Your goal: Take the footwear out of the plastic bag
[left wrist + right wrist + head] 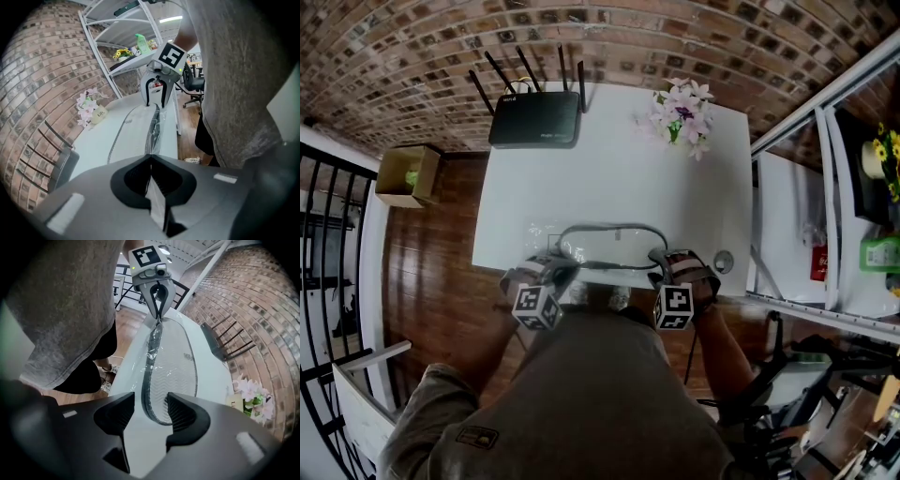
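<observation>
A pale grey slipper (609, 246) with a dark rim lies sole up inside a clear plastic bag (546, 234) near the front edge of the white table (609, 178). My left gripper (561, 274) is at the bag's left end. In the left gripper view its jaws (151, 161) are shut on a strip of the bag's film (157, 206). My right gripper (662, 259) is at the slipper's right end. In the right gripper view its jaws (151, 411) stand open, with the slipper's rounded end (173, 366) lying between them, pads apart from it.
A black router (536, 120) with several antennas sits at the table's far left and a pot of pink flowers (684, 112) at its far right. A white shelf rack (806, 225) stands to the right. A cardboard box (406, 173) is on the wooden floor at left.
</observation>
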{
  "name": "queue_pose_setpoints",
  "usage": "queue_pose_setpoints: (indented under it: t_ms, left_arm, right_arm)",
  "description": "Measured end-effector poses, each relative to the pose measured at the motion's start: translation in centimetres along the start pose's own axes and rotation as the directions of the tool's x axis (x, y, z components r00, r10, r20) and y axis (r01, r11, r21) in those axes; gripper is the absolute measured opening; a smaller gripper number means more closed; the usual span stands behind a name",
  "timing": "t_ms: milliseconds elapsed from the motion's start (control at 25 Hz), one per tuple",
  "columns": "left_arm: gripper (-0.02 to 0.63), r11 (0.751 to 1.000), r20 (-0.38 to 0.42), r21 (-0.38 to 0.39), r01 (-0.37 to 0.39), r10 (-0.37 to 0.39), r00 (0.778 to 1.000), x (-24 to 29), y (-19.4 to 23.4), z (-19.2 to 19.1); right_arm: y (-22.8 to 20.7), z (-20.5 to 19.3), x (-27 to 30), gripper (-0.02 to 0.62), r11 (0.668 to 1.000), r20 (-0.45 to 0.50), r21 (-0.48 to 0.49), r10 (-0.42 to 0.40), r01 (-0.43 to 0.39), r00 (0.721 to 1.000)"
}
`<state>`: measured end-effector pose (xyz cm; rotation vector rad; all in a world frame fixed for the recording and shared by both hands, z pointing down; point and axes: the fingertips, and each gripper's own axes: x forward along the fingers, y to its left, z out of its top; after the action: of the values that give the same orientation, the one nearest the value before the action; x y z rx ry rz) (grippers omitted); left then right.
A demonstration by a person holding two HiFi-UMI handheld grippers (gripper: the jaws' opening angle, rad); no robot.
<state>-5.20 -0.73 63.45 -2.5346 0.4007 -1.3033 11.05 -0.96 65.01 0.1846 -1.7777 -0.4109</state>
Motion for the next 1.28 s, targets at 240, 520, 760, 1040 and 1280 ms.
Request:
queue_pose_setpoints:
  t_ms: [240, 520, 760, 1040, 1280]
  left_arm:
    - [0.003, 1.0, 0.017, 0.005, 0.017, -0.017, 1.0, 0.0, -0.2, -0.1]
    - [0.003, 1.0, 0.025, -0.004, 0.025, -0.025, 0.999, -0.3, -0.1, -0.3]
    - [0.003, 1.0, 0.027, -0.016, 0.015, -0.015, 1.0, -0.7, 0.4, -0.6]
    - [0.003, 0.999, -0.012, -0.052, -0.009, 0.008, 1.0, -1.8, 1.6, -2.6]
    - [0.003, 0.999, -0.011, -0.049, -0.006, 0.006, 1.0, -1.7, 1.5, -2.5]
  right_arm:
    - [-0.6, -0.2, 0.4, 0.178, 0.99, -0.063, -0.112, -0.097, 0.09, 0.993]
    - [-0.6, -0.5, -0.3, 0.117, 0.991, -0.05, -0.092, -0.107, 0.102, 0.993]
    - [-0.7, -1.8, -0.6, 0.091, 0.991, -0.073, -0.071, -0.12, 0.115, 0.99]
    - [-0.3, -3.6, -0.8, 0.089, 0.994, -0.112, -0.024, -0.105, 0.103, 0.988]
    - [-0.6, -2.2, -1.3, 0.199, 0.996, -0.05, 0.057, -0.061, 0.064, 0.997]
